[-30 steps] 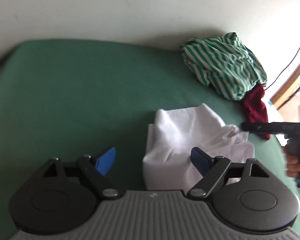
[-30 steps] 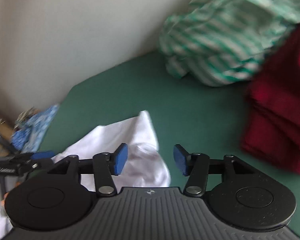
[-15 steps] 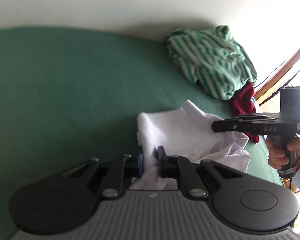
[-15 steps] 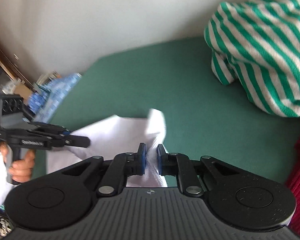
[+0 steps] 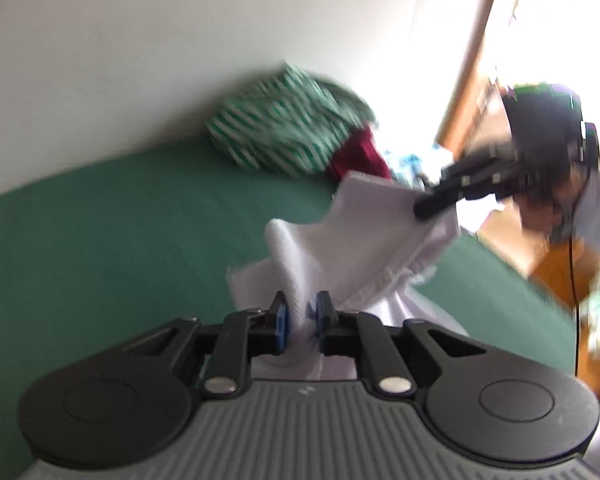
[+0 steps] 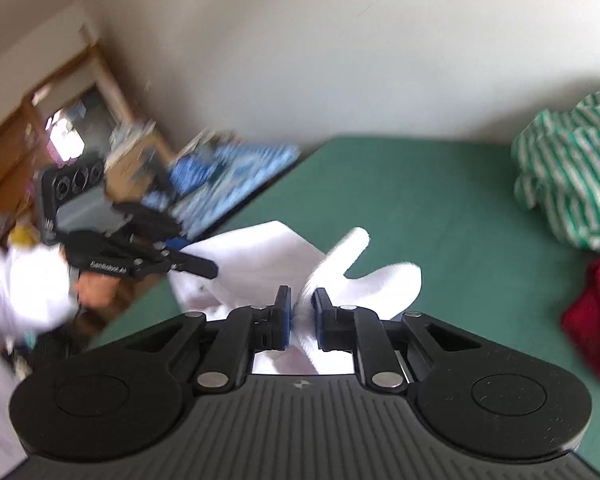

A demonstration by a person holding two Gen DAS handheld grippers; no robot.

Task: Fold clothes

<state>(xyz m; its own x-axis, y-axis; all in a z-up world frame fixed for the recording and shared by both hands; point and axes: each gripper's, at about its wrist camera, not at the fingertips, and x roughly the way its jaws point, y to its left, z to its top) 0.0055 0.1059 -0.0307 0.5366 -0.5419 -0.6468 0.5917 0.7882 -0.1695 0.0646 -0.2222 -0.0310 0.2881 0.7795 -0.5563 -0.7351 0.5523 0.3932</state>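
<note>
Both tongs, parted above the cloth a second ago, have clenched onto the white knitted cotton garment and raised it off the green bed sheet, so it hangs stretched between them. Left tongs pinch one bunched edge between blue pads, while the right tongs pinch another fold of the same cloth. Behind, a crumpled green-and-white striped shirt and a dark red cloth lie by the wall.
</note>
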